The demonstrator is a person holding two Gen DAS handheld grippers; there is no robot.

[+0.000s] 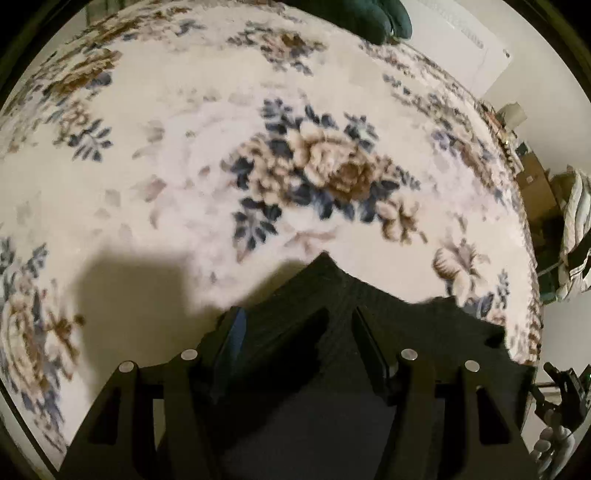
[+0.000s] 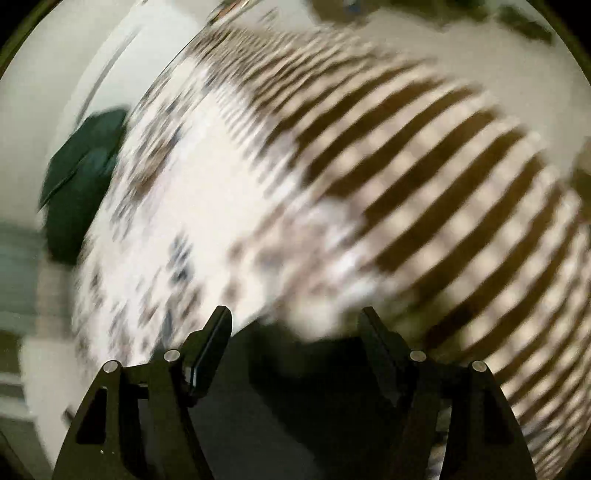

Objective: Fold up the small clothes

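Observation:
In the left wrist view a black ribbed garment lies between and over the fingers of my left gripper, its peak pointing away over the floral blanket. The fingers stand apart with the cloth draped between them; I cannot tell if they grip it. In the blurred right wrist view my right gripper is open, with dark cloth low between its fingers. A dark green garment lies at the blanket's far edge; it also shows in the right wrist view.
The blanket's right edge drops off to a floor with boxes and a striped bundle. A white wall or cabinet stands behind. The right wrist view shows a brown striped border of the blanket.

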